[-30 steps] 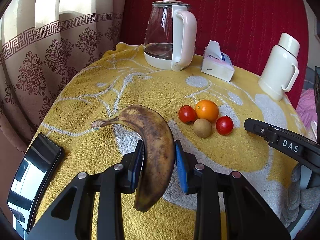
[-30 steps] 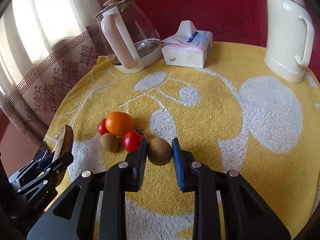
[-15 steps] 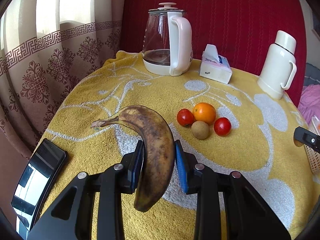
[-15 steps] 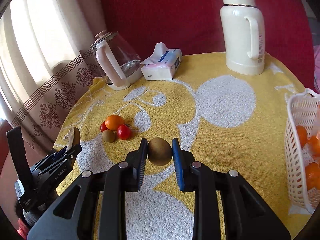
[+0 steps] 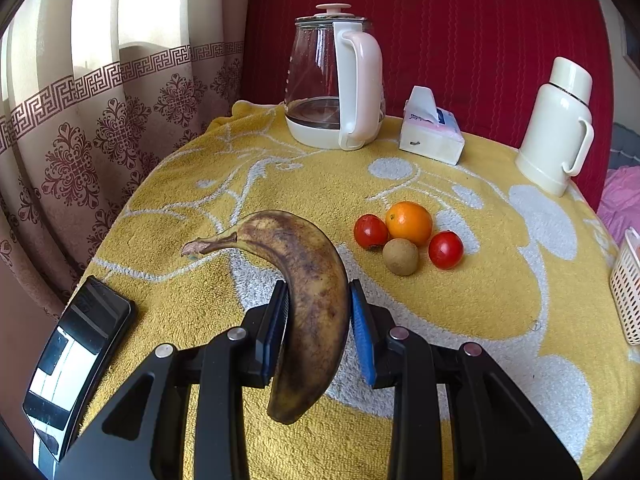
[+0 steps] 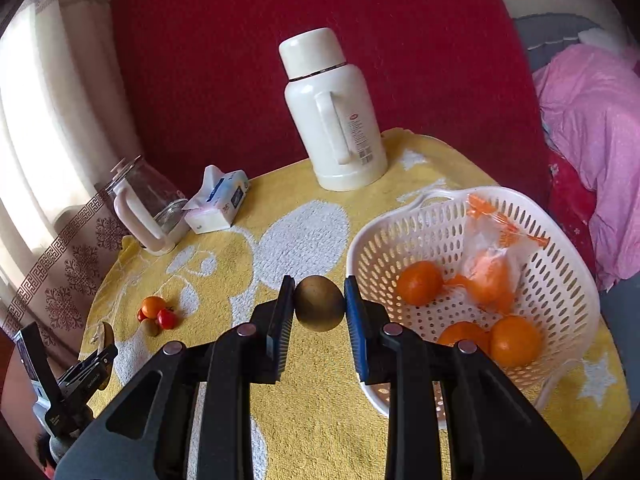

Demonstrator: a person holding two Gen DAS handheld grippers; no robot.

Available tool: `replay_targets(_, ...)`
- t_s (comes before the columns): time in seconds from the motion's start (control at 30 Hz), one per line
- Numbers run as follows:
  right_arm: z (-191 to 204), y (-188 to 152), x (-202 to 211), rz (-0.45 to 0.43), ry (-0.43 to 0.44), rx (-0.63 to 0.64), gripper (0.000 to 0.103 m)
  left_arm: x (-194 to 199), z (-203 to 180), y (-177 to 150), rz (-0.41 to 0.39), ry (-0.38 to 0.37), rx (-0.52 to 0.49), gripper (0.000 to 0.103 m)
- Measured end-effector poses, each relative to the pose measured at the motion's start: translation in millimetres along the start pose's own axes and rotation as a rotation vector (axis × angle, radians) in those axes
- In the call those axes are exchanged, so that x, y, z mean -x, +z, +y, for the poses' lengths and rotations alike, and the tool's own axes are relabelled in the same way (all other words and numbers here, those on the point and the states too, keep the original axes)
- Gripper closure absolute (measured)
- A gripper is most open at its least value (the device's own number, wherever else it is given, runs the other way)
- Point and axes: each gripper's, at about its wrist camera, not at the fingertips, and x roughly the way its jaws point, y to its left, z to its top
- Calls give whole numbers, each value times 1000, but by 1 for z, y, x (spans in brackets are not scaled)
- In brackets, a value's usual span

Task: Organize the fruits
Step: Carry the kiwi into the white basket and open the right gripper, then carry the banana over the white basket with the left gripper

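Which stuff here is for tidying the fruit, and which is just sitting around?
For the job: banana, held kiwi, table kiwi, orange, two tomatoes, basket.
Just lying about: kettle, tissues, flask, phone.

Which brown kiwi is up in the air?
The kiwi pinched in the right gripper beside the basket; the other kiwi lies on the cloth among tomatoes.
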Motion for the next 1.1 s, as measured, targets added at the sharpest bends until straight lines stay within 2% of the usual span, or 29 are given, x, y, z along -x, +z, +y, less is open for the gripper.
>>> replay_targets(0.23, -31, 4, 5, -13, -48, -79, 77, -2, -1, -1, 7, -3, -4, 72)
replay_targets(0.33, -39, 3, 2, 1, -50, -107, 73, -2, -1, 0, 7, -3, -4, 72)
replay_targets(0.4, -41, 1, 2, 3, -50, -118, 62, -2, -1, 0, 9, -3, -3, 72)
replay_targets(0.63, -44, 0, 8, -32, -64, -133, 51, -3, -1, -1, 10, -5, -4, 72)
replay_targets(0.77, -45, -5, 16, -75, -127, -103, 42, -3, -1, -1, 9, -12, -9, 72)
replay_targets(1.03, -51, -20, 42, -168, -272, -4, 41, 8, -14, 2, 24, -83, -20, 72)
replay_targets(1.1, -53, -23, 52, -205, -306, 27, 36, 16, -23, 3, 16, -101, -36, 72)
